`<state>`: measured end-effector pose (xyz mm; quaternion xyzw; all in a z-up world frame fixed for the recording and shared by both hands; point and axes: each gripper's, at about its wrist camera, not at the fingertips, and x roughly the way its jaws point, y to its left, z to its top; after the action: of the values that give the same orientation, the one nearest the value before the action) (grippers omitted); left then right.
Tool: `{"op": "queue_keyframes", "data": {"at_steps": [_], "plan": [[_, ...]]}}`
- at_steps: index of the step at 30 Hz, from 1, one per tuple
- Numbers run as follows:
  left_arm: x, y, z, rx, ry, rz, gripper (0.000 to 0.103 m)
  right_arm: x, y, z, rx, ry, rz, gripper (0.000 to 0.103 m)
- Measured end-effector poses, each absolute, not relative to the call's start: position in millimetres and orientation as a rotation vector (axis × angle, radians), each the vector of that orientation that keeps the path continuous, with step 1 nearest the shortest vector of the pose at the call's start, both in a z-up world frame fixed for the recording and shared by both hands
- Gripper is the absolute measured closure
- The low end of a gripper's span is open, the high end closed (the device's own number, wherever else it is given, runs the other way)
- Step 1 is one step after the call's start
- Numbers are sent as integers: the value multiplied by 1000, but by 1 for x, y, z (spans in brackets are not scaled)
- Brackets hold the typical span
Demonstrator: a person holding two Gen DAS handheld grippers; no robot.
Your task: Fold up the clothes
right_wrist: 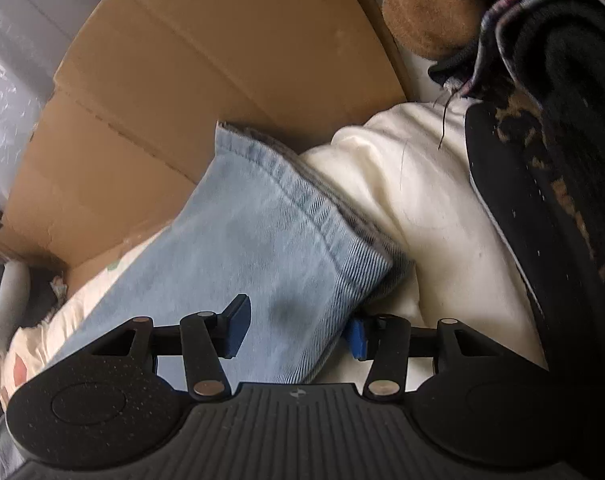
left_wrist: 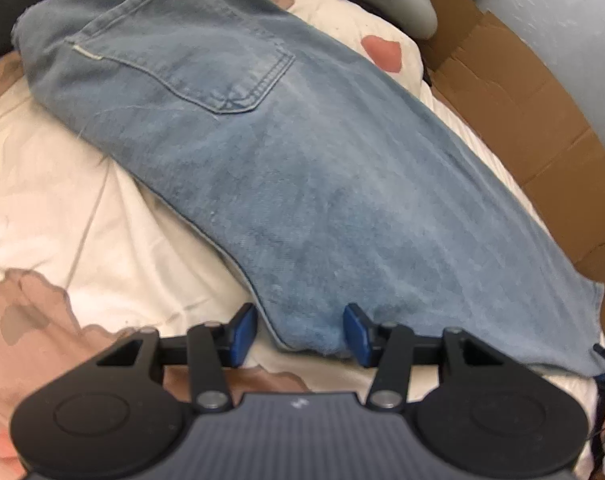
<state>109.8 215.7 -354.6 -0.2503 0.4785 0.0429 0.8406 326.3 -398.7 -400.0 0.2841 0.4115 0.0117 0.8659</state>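
L gripper (left_wrist: 300,334) wide open straddling jeans (left_wrist: 262,152) edge, R gripper (right_wrist: 298,330) wide open at hem; jeans on bed (left_wrist: 62,200) look halved lengthwise, prob cross-folds left.

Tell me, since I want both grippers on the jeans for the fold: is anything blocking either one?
Nothing visible. The jeans already lie between the open fingers of the left gripper and of the right gripper.
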Motion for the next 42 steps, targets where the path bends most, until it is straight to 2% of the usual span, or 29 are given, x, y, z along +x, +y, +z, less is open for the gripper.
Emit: {"op": "queue_keyframes", "data": {"at_steps": [6,8,13,15,16,17,19,22,24,27,42], "plan": [[104,221,-358,-606,975,97,50,339,-399,-395,525,811,9,52],[101,226,-361,-656,955,106,50,343,-398,-396,511,816,24,57],[101,237,-366,-797,902,122,50,351,-396,-396,487,827,55,57],[97,246,-372,-920,870,133,54,353,-396,-396,505,837,66,70],[95,250,-376,-981,853,138,57,354,-397,-397,521,850,72,90],[92,254,-380,-1032,837,147,58,355,-397,-397,524,860,74,95],[85,257,-386,-1094,818,148,66,356,-397,-395,512,858,85,95],[84,256,-389,-1097,821,137,68,356,-401,-390,519,853,99,96],[88,256,-388,-1086,836,142,77,355,-405,-387,525,847,107,97],[94,255,-386,-1069,858,150,81,354,-408,-381,547,834,109,98],[148,255,-290,-846,1006,182,86,349,-412,-330,657,856,76,99]]}}
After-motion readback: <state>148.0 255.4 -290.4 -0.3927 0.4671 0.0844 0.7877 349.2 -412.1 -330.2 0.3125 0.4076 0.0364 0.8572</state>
